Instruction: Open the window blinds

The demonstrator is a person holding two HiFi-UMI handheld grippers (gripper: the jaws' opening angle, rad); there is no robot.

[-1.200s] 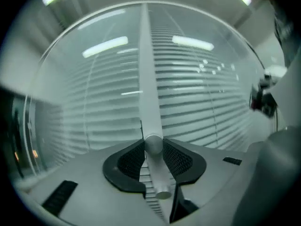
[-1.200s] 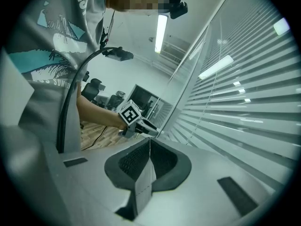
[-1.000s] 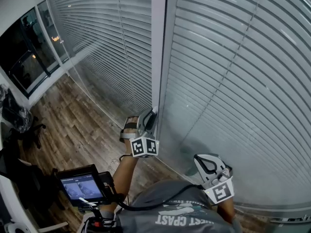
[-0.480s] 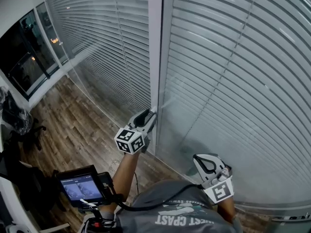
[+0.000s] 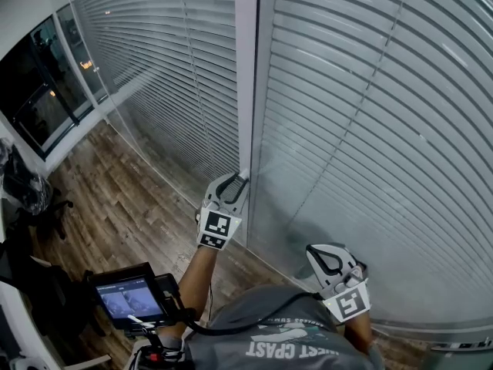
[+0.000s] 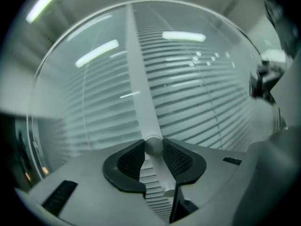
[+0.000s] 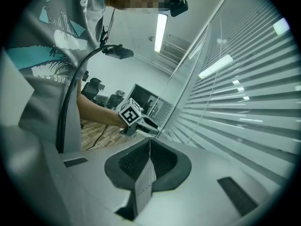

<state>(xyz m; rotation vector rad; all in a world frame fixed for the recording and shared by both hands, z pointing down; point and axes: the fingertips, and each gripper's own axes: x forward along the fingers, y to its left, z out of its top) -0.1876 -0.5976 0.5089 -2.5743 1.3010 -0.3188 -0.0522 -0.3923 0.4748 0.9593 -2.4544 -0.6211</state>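
Wand of blinds is hung near-upright at blinds' left edge, by window post. Long axis vertical, lower tip clamped betw. pads of L gripper, jaws just closed inward. R gripper is shut tight, nothing held.

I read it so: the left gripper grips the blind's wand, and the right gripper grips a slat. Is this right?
The second part is wrong. The right gripper grips nothing: the right gripper view shows its jaws together and empty. The left gripper does grip the wand, its jaws having just closed further on it.
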